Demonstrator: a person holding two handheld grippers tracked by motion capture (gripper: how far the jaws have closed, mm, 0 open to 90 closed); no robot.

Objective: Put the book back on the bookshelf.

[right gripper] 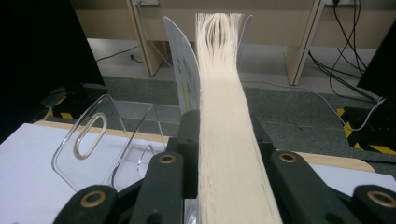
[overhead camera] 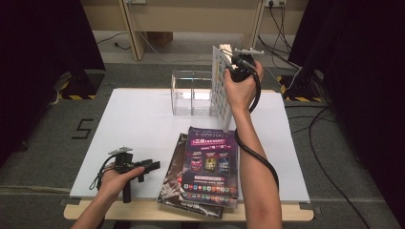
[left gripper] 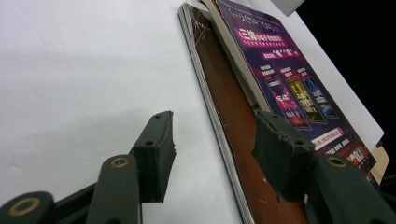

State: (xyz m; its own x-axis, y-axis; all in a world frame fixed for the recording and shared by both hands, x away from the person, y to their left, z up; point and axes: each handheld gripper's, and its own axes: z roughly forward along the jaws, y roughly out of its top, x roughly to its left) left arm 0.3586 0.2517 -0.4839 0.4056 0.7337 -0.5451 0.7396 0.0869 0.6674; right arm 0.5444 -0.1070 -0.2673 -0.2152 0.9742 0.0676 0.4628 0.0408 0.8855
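Note:
My right gripper [overhead camera: 235, 67] is raised over the back of the table and shut on a thick magazine [overhead camera: 220, 93] with a white patterned cover, which hangs upright just right of a clear acrylic holder [overhead camera: 191, 93]. In the right gripper view the jaws [right gripper: 219, 128] press on both sides of the cream page edges of the magazine [right gripper: 219, 93], and the clear holder [right gripper: 107, 140] stands lower left. My left gripper [overhead camera: 149, 167] rests at the front left, open. Its jaws [left gripper: 215, 135] point at the edge of a magazine stack [left gripper: 280, 84] with nothing gripped.
A stack of magazines [overhead camera: 210, 164] with a purple cover on top lies at the front centre of the white board [overhead camera: 138, 119]. Beyond the table's far edge are wooden desk legs [overhead camera: 131, 33], floor cables [overhead camera: 282, 28] and dark curtains on both sides.

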